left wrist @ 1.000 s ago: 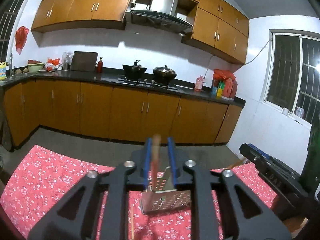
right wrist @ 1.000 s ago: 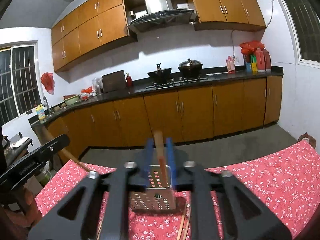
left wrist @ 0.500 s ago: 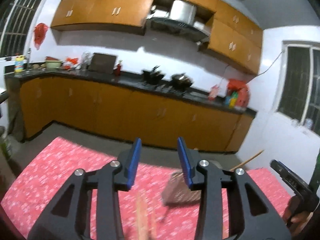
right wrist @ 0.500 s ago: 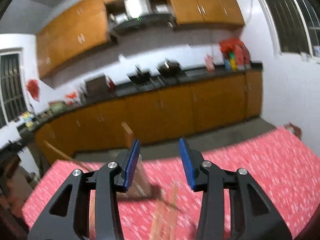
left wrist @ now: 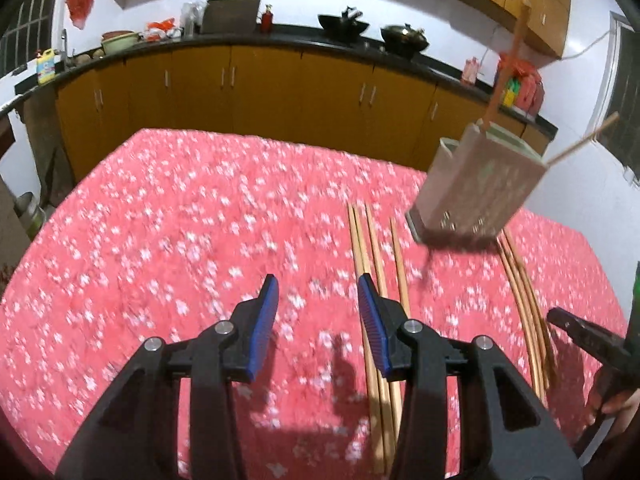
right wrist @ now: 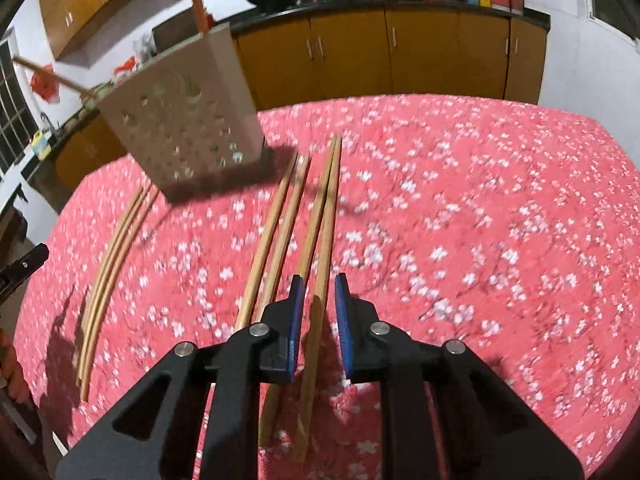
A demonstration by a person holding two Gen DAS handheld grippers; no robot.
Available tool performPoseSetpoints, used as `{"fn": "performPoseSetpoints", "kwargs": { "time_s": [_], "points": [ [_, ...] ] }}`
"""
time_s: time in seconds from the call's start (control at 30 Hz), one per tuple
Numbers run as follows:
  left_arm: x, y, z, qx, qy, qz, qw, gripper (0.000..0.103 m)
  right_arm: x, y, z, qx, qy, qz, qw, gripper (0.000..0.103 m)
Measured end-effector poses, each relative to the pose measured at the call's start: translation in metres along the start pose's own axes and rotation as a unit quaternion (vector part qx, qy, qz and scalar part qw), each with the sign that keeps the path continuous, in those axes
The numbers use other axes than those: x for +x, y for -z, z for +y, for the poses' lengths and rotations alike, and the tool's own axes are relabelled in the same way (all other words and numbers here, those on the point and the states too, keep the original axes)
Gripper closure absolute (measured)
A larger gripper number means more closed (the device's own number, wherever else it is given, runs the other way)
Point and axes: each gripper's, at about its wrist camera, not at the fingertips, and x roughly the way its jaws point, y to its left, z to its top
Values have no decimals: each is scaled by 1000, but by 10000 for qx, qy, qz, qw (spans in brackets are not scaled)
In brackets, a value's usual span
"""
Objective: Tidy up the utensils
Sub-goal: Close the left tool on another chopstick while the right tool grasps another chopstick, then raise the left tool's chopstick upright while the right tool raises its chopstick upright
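Because the holder (right wrist: 182,116) stands at eleven o'clock on the desk (right wrist: 480,220) with two sticks already poking out of it, the chopsticks (right wrist: 320,240) lie in loose rows just in front, within easy reach. The right tool (right wrist: 318,308) is closing around one pair, pads not visibly pressing yet. The left tool (left wrist: 316,316) hangs apart and empty, another pair (left wrist: 372,248) at its one o'clock.

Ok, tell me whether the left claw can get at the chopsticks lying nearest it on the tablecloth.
Probably yes. The left claw is open and empty, and the nearest chopsticks lie loose on the tablecloth right beside one finger, nothing on top. A small sideways shift should do.
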Motion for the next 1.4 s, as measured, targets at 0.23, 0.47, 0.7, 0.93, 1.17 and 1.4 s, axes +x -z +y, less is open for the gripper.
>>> {"fn": "performPoseSetpoints", "kwargs": {
  "time_s": [0.23, 0.47, 0.7, 0.93, 1.17, 1.4],
  "points": [
    [8, 19, -13, 216, 208, 252, 9992, 65, 8, 8, -10, -66, 439, 49, 9990, 95],
    [20, 33, -25, 458, 449, 603, 9961, 78, 6, 5, -24, 189, 594, -15, 9981, 95],
    [27, 45, -33, 669, 412, 767, 9940, 86, 8, 4, -22, 153, 612, -31, 9980, 95],
    [34, 47, -38, 898, 112, 786, 9928, 86, 4, 10, -18, 38, 682, -51, 9977, 95],
    [44, 43, -42, 1006, -52, 728, 9922, 95, 1, 16, -12, -125, 644, -83, 9978, 95],
    [63, 19, -14, 602, -222, 701, 9955, 95, 12, 0, -19, -91, 690, -116, 9975, 95]
  ]
}}
